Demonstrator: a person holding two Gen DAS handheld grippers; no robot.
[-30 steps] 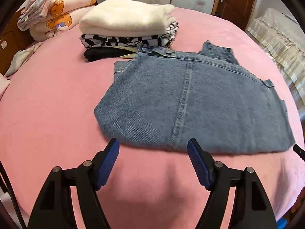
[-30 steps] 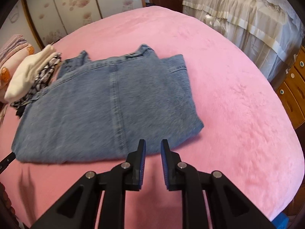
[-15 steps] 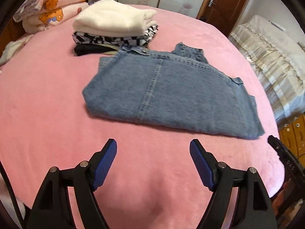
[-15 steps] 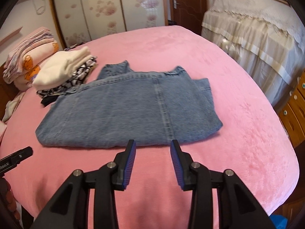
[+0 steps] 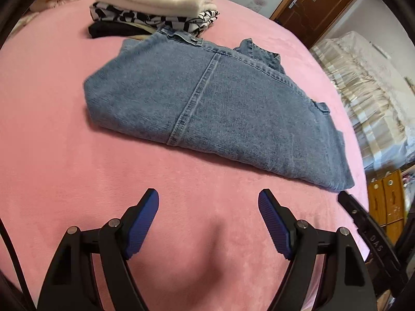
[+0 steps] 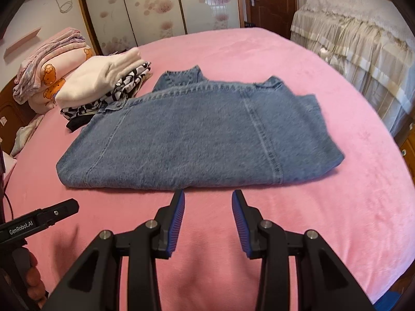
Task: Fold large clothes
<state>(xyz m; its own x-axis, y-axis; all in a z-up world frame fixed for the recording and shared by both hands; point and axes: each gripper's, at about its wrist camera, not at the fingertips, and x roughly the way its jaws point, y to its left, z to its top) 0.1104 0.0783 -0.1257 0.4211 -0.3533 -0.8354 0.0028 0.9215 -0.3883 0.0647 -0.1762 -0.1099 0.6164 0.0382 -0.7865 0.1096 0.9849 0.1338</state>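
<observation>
A folded blue denim garment [image 5: 215, 108] [image 6: 199, 140] lies flat on the pink bed cover [image 5: 64, 142] [image 6: 350, 207]. My left gripper [image 5: 208, 194] hovers over bare cover short of the denim's near edge, its jaws wide open with nothing between them. My right gripper [image 6: 208, 194] stands just before the denim's near fold, jaws partly open and empty. In the left wrist view the right gripper's black body [image 5: 368, 233] shows at the right edge. In the right wrist view the left gripper's body [image 6: 39, 219] shows at the left, with a hand on it.
A stack of folded clothes [image 5: 155, 2] [image 6: 103, 88], cream on top, black-and-white patterned and black below, sits behind the denim's far left corner. Folded blankets [image 6: 49, 72] lie beyond. A covered bed [image 6: 363, 46], a wooden door [image 5: 313, 5] and a yellow cabinet [image 5: 386, 202] stand around.
The right gripper's jaws have opened from nearly shut, and it has drawn back from the denim's edge. The left gripper swung left and tilted down; the denim now sits further from it.
</observation>
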